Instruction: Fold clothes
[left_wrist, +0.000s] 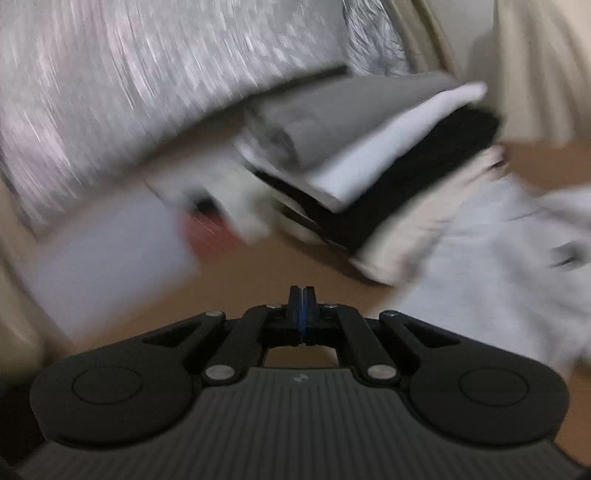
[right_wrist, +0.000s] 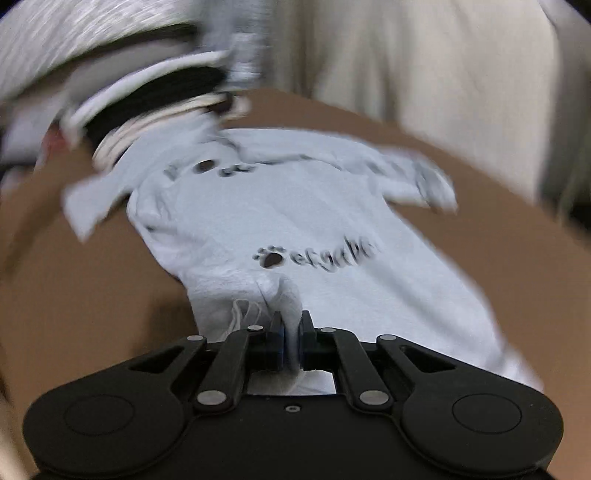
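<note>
My right tool (right_wrist: 291, 325) pinches the near hem of the white T-shirt (right_wrist: 295, 221), which lies spread mid-bench (right_wrist: 92, 295). My left tool (left_wrist: 302, 295) is closed on nothing. I'd lift the hem evenly toward the collar, avoiding the folded stack (left_wrist: 369, 155) at the bench's far edge.

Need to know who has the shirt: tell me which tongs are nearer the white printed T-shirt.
Right. The right tongs are shut on a pinch of the white printed T-shirt at its near edge. The left tongs are shut on nothing, over bare brown tabletop beside the shirt.

Brown table (right_wrist: 110, 295), cream curtain (right_wrist: 424, 66) behind.
</note>
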